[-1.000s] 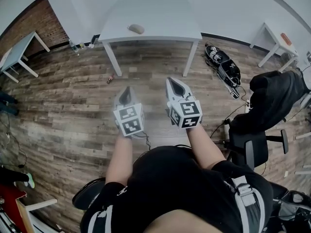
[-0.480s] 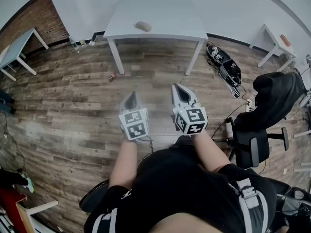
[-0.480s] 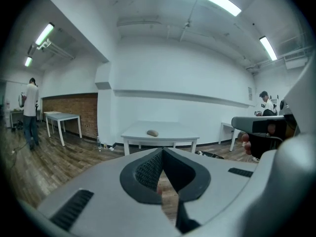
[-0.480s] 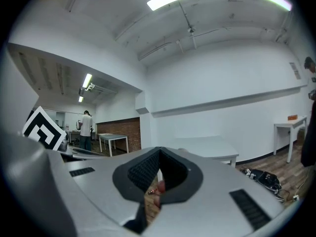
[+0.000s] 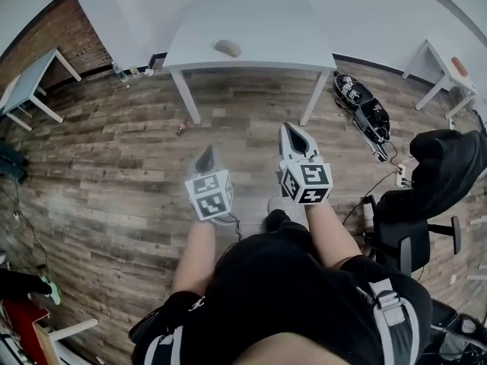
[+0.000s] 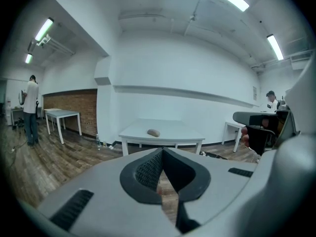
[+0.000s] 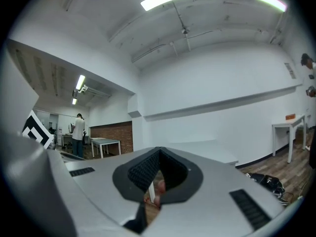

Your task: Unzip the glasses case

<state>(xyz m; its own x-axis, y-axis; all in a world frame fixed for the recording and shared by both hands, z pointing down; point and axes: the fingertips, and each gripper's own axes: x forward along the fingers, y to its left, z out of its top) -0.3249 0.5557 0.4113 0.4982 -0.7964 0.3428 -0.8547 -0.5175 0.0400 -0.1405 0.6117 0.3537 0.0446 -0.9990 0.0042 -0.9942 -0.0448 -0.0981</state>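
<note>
The glasses case (image 5: pixel 227 48) lies on the white table (image 5: pixel 251 21), well apart from us. We hold the left gripper (image 5: pixel 205 157) and the right gripper (image 5: pixel 294 135) forward over the wood floor (image 5: pixel 114 166), each with its jaws pressed together on nothing. Square markers top both cubes. Only the gripper views show a standing person (image 6: pixel 31 107).

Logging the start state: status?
Shut and empty: left gripper, right gripper. Untouched glasses case on white table, far ahead. Only wood floor between.

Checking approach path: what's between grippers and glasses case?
Head view: wood floor, then the front edge of the white table. Left gripper and right gripper are short of the glasses case.
</note>
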